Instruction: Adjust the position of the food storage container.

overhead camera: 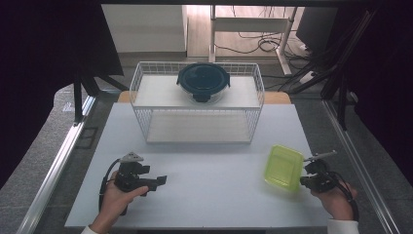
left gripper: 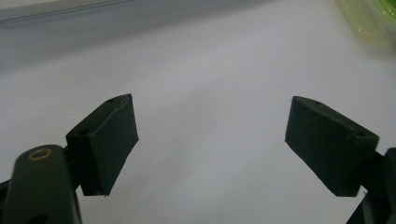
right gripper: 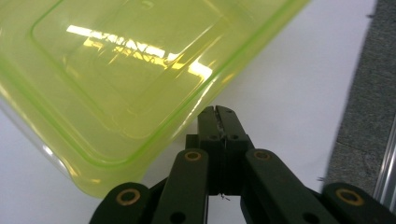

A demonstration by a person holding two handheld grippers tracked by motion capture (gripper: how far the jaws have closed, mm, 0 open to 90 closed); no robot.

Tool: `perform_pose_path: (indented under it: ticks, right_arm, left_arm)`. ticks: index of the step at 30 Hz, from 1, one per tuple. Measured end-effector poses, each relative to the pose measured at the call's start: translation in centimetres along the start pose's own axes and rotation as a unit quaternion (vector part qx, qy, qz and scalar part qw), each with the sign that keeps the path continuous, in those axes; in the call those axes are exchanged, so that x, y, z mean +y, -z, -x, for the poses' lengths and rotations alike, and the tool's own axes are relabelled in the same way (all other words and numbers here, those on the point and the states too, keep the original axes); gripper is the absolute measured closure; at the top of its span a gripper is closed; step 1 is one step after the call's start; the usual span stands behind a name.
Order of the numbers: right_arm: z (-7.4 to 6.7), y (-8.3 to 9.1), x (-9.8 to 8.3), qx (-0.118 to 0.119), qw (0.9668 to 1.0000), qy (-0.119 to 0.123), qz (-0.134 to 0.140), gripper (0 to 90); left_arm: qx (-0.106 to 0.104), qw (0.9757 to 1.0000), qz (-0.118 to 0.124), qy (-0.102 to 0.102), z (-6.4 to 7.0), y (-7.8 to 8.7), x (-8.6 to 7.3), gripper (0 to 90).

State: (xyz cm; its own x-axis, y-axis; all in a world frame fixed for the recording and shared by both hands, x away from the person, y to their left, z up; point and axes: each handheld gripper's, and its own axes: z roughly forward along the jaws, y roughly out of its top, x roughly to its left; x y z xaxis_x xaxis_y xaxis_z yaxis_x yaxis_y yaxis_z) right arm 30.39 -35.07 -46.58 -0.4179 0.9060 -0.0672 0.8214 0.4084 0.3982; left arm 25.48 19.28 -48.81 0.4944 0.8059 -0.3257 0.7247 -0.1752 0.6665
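A clear yellow-green plastic container (overhead camera: 283, 166) hangs tilted over the right side of the white table (overhead camera: 209, 190). My right gripper (overhead camera: 303, 181) holds it from the right, jaws shut on its near rim. In the right gripper view the black jaws (right gripper: 217, 112) meet at the container's edge (right gripper: 116, 70), which spreads across the top left. My left gripper (overhead camera: 160, 180) rests low at the front left, pointing right. Its pads (left gripper: 109, 140) stand wide apart over bare table with nothing between them. A corner of the container (left gripper: 369, 18) shows at the top right of the left gripper view.
A white wire rack (overhead camera: 146, 126) with two shelves stands at the back middle of the table. A round glass bowl with a dark lid (overhead camera: 203, 80) sits on its upper shelf. Metal rails (overhead camera: 58, 161) run along both sides of the table.
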Motion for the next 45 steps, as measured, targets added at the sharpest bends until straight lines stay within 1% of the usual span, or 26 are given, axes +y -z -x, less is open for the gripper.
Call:
perform_pose_path:
  ticks: [3, 4, 8, 11, 14, 16, 19, 21, 23, 25, 26, 28, 30, 32, 33, 34, 37, 40, 42, 45]
  right_arm:
    - [-0.9, -0.1, 0.1, 0.005, 1.0000, 0.006, -0.001, 89.0]
    - [-1.3, -0.2, 0.3, 0.011, 0.9999, 0.011, -0.001, 89.0]
    - [-2.7, -0.4, 0.8, 0.019, 0.9995, 0.025, -0.004, 89.0]
    - [-3.6, -0.6, 1.1, 0.022, 0.9991, 0.037, -0.006, 89.0]
    - [-4.1, -0.7, 1.2, 0.026, 0.9987, 0.044, -0.004, 89.0]
    - [-4.1, -0.7, 1.2, 0.025, 0.9986, 0.045, -0.006, 89.0]
    - [-4.0, 0.0, 1.1, 0.019, 0.9988, 0.045, -0.002, 89.0]
    - [-3.7, 0.8, 1.1, 0.012, 0.9989, 0.045, 0.008, 89.0]
    - [-2.7, 2.0, 1.2, 0.003, 0.9990, 0.038, 0.025, 89.0]
    - [-1.6, 2.8, 1.4, -0.012, 0.9989, 0.026, 0.037, 89.0]
    - [-1.2, 3.1, 1.6, -0.019, 0.9988, 0.022, 0.041, 89.0]
    - [-0.3, 3.3, 2.2, -0.024, 0.9983, 0.016, 0.050, 89.0]
    - [0.4, 2.8, 3.1, -0.034, 0.9980, 0.017, 0.051, 89.0]
    - [1.1, 2.0, 4.1, -0.035, 0.9981, 0.019, 0.047, 89.0]
    - [1.5, 1.5, 4.7, -0.041, 0.9980, 0.019, 0.045, 89.0]
    - [1.8, 1.0, 5.2, -0.048, 0.9977, 0.023, 0.042, 89.0]
    - [3.0, -1.0, 6.8, -0.053, 0.9971, 0.042, 0.035, 89.0]
    - [4.0, -2.6, 7.6, -0.049, 0.9979, 0.040, 0.013, 89.0]
    - [4.1, -3.3, 7.8, -0.042, 0.9981, 0.044, 0.002, 89.0]
    - [3.9, -3.6, 7.8, -0.034, 0.9984, 0.046, -0.003, 89.0]
  left_arm:
    - [0.000, 1.0000, -0.002, -0.001, 0.0, -0.1, 0.0, 15.8]
    - [0.000, 1.0000, -0.002, -0.001, 0.0, -0.1, 0.0, 15.8]
    - [0.002, 1.0000, -0.005, 0.000, -0.1, -0.2, -0.1, 15.8]
    - [0.002, 1.0000, -0.006, 0.001, -0.1, -0.3, -0.1, 15.9]
    - [0.002, 1.0000, -0.005, 0.000, -0.1, -0.2, -0.1, 15.9]
    - [0.002, 1.0000, -0.005, 0.001, -0.2, -0.2, -0.1, 15.8]
    - [0.004, 1.0000, -0.004, 0.003, -0.3, -0.2, -0.1, 15.8]
    - [0.004, 1.0000, -0.003, 0.005, -0.3, -0.2, -0.1, 15.8]
    - [0.004, 1.0000, -0.003, 0.005, -0.4, -0.2, 0.0, 15.9]
    - [0.006, 1.0000, -0.001, 0.007, -0.5, -0.1, 0.0, 15.9]
    - [0.006, 1.0000, 0.000, 0.007, -0.5, 0.0, 0.1, 15.9]
    - [0.006, 0.9999, 0.002, 0.009, -0.6, 0.0, 0.1, 15.9]
    - [0.008, 0.9999, -0.001, 0.008, -0.7, 0.0, 0.1, 15.8]
    - [0.006, 0.9999, 0.000, 0.008, -0.6, 0.0, 0.0, 15.9]
    - [0.006, 1.0000, 0.000, 0.008, -0.6, 0.0, 0.1, 15.9]
    - [0.006, 1.0000, 0.002, 0.008, -0.6, 0.0, 0.1, 15.9]
    - [0.008, 0.9999, 0.003, 0.008, -0.6, 0.0, 0.1, 16.1]
    - [0.008, 0.9999, 0.007, 0.002, -0.4, 0.1, 0.1, 16.5]
    - [0.008, 0.9999, 0.007, 0.001, -0.4, 0.1, 0.0, 16.5]
    - [0.009, 0.9999, 0.007, 0.004, -0.6, 0.0, 0.0, 16.5]
